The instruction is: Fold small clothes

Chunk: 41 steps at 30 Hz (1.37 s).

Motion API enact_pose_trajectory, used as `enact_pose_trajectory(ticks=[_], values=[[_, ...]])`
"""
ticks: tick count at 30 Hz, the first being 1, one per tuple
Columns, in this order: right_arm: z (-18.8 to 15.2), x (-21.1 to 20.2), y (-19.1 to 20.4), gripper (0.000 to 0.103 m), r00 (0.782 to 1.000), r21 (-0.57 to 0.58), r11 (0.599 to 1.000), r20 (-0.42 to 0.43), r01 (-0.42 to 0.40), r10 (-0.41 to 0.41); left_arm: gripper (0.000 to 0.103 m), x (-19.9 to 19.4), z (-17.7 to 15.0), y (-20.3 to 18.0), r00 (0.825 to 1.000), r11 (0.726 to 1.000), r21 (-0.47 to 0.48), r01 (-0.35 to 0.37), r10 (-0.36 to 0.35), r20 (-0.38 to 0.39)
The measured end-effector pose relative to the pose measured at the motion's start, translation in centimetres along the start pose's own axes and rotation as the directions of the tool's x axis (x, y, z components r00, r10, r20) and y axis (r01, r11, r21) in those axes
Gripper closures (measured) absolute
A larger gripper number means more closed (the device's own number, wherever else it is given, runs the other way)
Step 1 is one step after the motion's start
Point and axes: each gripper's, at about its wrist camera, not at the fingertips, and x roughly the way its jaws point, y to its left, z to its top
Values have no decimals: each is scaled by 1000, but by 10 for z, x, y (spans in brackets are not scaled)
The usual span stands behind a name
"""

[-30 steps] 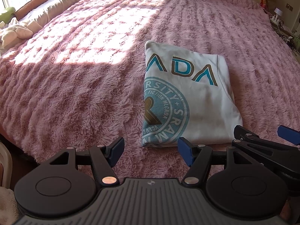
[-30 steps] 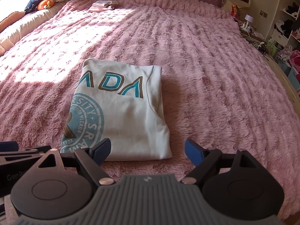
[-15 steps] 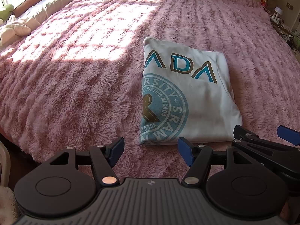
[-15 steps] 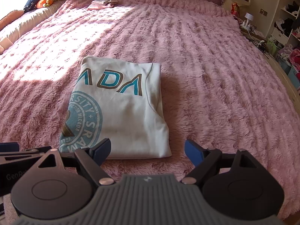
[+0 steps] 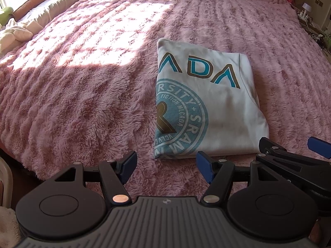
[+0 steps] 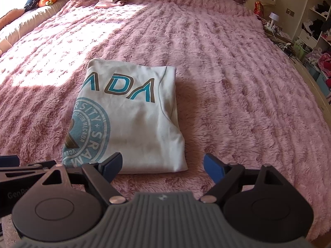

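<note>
A pale blue T-shirt (image 5: 225, 111) with teal lettering and a round teal emblem lies folded into a rectangle on the pink fluffy bedspread (image 5: 82, 82); the right wrist view shows the T-shirt (image 6: 136, 124) too. My left gripper (image 5: 166, 166) hovers just in front of the shirt's near left corner, open, nothing between its blue pads. My right gripper (image 6: 162, 166) hovers in front of the shirt's near right corner, also open and empty. In the left wrist view the right gripper (image 5: 289, 147) shows at the right edge.
A small folded pile of clothes (image 6: 112, 0) sits at the far end of the bed. Cushions and a soft toy (image 6: 46, 0) line the window seat on the left. A shelf and cluttered floor (image 6: 316, 41) lie to the right of the bed.
The view shifts slightly toward the shirt; both grippers stay open and nearly still. The shirt has not moved.
</note>
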Motion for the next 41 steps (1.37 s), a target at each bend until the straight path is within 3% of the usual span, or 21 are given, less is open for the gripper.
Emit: enact_pose_trajectory(ticks=[41], values=[[0,6,1,21,1000,-1,1000,-16,12,-12,26,5,3,-2,1000,1000,14,1,-1,-17]])
